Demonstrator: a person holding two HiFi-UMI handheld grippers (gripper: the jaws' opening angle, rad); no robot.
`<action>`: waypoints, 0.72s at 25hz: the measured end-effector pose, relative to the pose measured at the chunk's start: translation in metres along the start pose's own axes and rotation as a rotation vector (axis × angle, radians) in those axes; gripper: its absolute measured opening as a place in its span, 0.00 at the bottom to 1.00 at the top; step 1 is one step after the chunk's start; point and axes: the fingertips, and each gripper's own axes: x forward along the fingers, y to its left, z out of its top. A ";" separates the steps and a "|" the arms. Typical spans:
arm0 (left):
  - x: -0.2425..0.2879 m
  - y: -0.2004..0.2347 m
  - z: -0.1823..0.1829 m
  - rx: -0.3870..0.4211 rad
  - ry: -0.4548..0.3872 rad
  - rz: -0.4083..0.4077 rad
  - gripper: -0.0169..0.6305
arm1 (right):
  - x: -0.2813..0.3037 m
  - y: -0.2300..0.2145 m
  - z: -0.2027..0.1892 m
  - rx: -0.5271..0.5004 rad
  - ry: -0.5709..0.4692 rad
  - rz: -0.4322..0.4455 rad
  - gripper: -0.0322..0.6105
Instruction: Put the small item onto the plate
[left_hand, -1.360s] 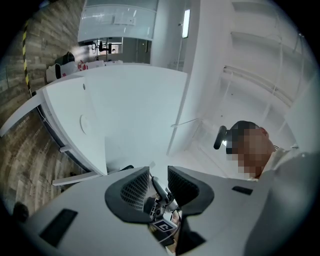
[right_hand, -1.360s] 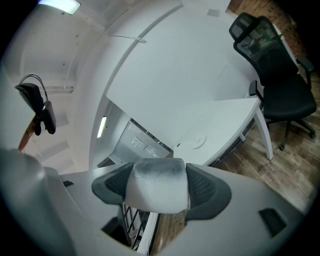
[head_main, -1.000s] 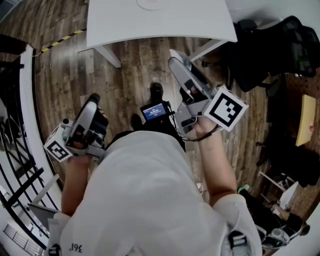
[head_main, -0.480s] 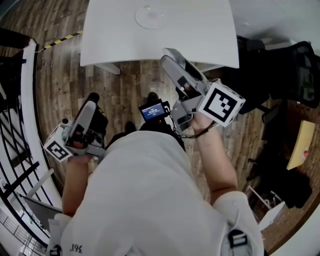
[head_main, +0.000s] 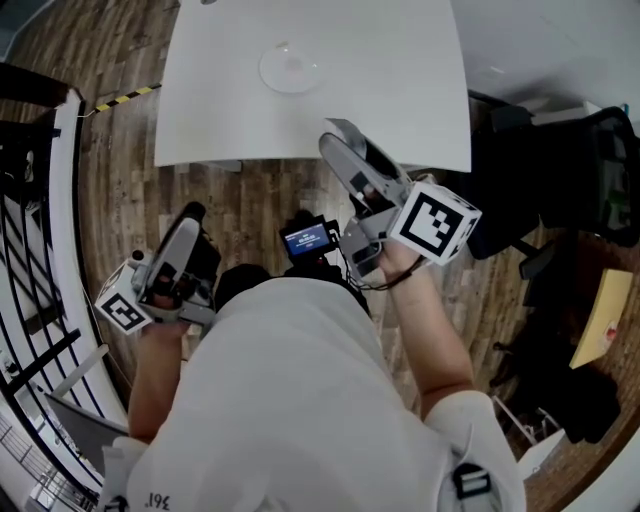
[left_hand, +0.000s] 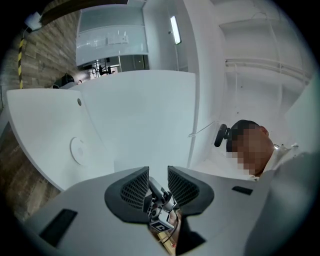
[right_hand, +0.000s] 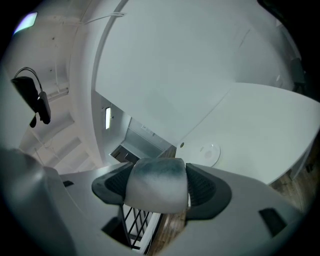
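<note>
A clear round plate (head_main: 290, 70) lies on the white table (head_main: 400, 90) ahead of me; it also shows small as the plate (left_hand: 79, 150) and the plate (right_hand: 209, 152) in the two gripper views. My right gripper (head_main: 342, 142) is raised at the table's near edge, short of the plate. In the right gripper view its jaws (right_hand: 157, 176) are shut on the small item (right_hand: 156, 187), a rounded grey-white lump that fills the gap. My left gripper (head_main: 188, 218) hangs lower, over the wooden floor at the left. It stands open (left_hand: 158, 176) with nothing between the pads.
A black railing (head_main: 40, 250) runs along the left. Black office chairs (head_main: 590, 110) stand to the right of the table. A small lit screen (head_main: 308, 240) sits at my chest. Yellow-black tape (head_main: 125, 97) marks the floor by the table's left corner.
The table and plate have come nearer and lower in the head view. The right gripper with the item has reached the table's near edge. The left gripper stays low and open.
</note>
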 end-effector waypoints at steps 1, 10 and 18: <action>0.002 0.002 0.000 0.004 0.002 0.004 0.19 | 0.002 -0.002 0.002 0.001 0.002 0.001 0.55; 0.007 0.018 0.013 -0.026 0.018 0.015 0.19 | 0.023 -0.009 0.004 0.007 0.024 -0.034 0.55; 0.000 0.036 0.037 -0.051 0.091 -0.006 0.19 | 0.049 -0.008 -0.007 -0.026 0.005 -0.093 0.55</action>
